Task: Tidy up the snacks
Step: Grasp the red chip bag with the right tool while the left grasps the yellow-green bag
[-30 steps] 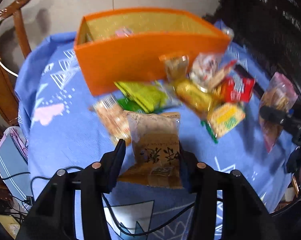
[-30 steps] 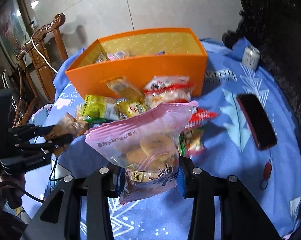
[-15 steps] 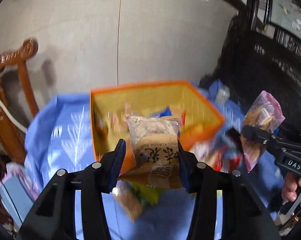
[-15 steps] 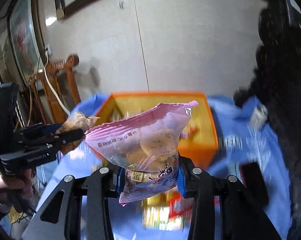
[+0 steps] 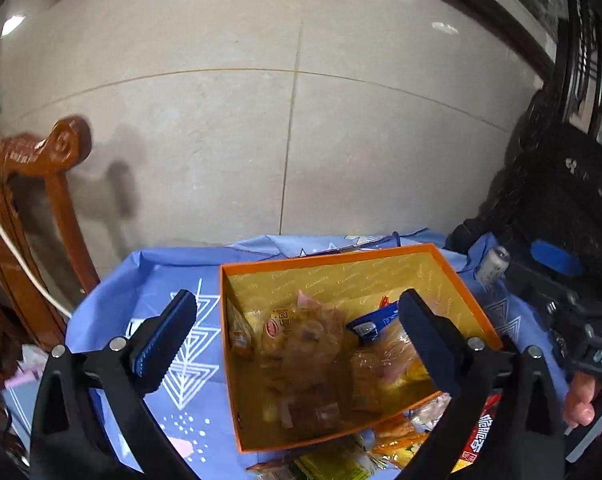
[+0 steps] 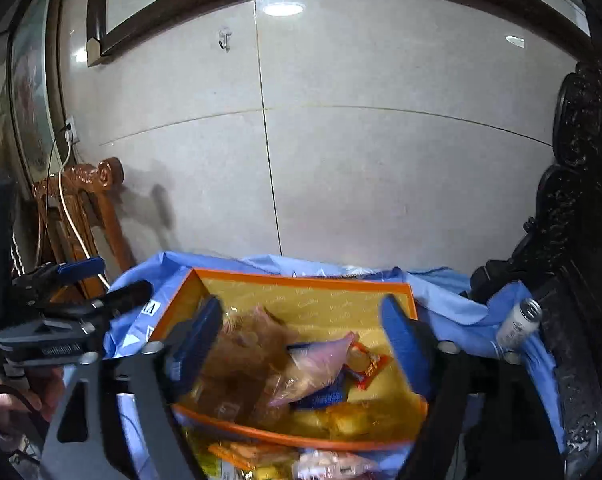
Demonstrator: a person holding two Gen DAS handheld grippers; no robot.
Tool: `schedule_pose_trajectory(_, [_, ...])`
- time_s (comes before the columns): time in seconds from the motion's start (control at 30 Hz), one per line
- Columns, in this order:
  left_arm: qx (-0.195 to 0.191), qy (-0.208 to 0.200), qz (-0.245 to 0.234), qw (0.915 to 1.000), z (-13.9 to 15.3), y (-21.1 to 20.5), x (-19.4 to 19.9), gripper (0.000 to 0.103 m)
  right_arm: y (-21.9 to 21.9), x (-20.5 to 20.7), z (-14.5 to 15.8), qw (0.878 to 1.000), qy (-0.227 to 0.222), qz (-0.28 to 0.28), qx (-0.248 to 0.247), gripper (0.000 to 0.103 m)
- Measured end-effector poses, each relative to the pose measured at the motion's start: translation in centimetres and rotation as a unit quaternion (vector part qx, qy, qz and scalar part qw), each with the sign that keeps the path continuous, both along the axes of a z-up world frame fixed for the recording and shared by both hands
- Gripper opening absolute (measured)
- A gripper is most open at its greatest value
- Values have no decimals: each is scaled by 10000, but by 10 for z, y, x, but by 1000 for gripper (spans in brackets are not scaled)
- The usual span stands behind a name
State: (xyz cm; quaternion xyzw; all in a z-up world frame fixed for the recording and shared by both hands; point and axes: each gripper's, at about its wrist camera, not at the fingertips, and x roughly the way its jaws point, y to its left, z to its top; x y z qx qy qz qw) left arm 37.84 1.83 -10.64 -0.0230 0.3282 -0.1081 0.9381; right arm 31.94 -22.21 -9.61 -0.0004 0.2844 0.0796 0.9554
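Above the orange box point(image 5: 441, 258) at the table's far edge, both the left gripper point(image 5: 297, 330) and right gripper point(image 6: 299, 338) are seen with fingers opening wide, nothing pinched between them.

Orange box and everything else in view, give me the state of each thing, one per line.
Orange box: open-topped, partly filled with snack packets.
Brown packet: in the box, blurred.
Pink packet: in the box, on other packets.
Left gripper: jaws opening, nothing between them, above the box.
Right gripper: jaws opening, nothing gripped, above the box.
Can: upright on the blue cloth.
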Motion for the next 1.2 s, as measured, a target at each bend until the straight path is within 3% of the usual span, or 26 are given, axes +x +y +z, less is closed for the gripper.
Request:
schedule_pose_trajectory(0.17, [3,579,201,9981,-35,15,-20,99,-2,-26,-28,9979,595,-214,-99,99])
schedule_pose_trajectory(0.37, [27,928,94,9956,-79,24,-72,99,-16,-87,-73,9929,1114,-367,-196,99])
schedule_pose_trajectory(0.57, [-81,1148,-223,9931,-111,12,-122,99,-41,-129,-125,9811,1834,-513,341,99])
schedule_pose_trajectory(0.73, [62,1382,-479,9892,-125,-7,-143,99,-52,-128,-140,9747,1924,-800,803,98])
schedule_pose_trajectory(0.87, [39,1374,-585,9888,-123,-15,-151,99,-61,-105,-160,9624,2188,-936,1307,89])
schedule_pose_trajectory(0.97, [67,1359,-625,9887,-120,-18,-152,99,-67,-86,-187,9423,2598,-1136,1781,80])
schedule_pose_trajectory(1.03, [109,1365,-629,9886,-120,-19,-153,99,-68,-79,-198,9353,2701,-1243,1917,66])
schedule_pose_trajectory(1.1, [141,1405,-633,9879,-122,-20,-152,99,-66,-71,-206,9315,2749,-1260,2021,41])
schedule_pose_trajectory(1.2, [186,1412,-619,9879,-124,-20,-151,99,-63,-68,-208,9365,2699,-1248,1859,35])
